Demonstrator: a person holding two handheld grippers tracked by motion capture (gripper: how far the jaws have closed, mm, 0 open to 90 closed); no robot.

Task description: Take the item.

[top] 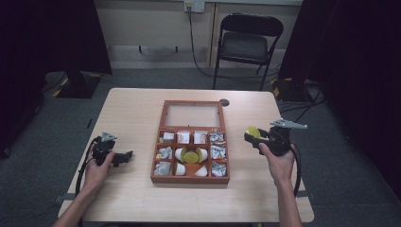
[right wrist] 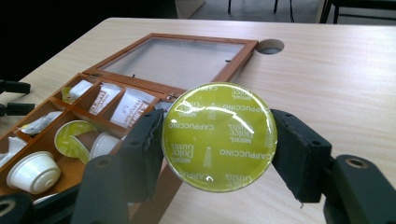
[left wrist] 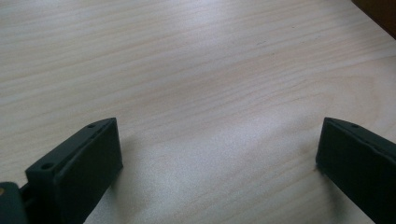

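The room is dimly lit from above, corners falling to black. The table (top: 137,109) is softly lit. Glare is seen on the capsule lid (right wrist: 219,136) toward 7 o'clock. Near jaws are slightly blurred.

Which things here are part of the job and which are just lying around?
In the job:
- green-lidded coffee capsule, clamped in the right tongs
- wooden compartment box with capsules and sachets
- left tongs, open over bare table

Lying about:
- folding chair
- wall socket

Green-lidded coffee capsule (right wrist: 219,136), lid facing the camera, above the table.
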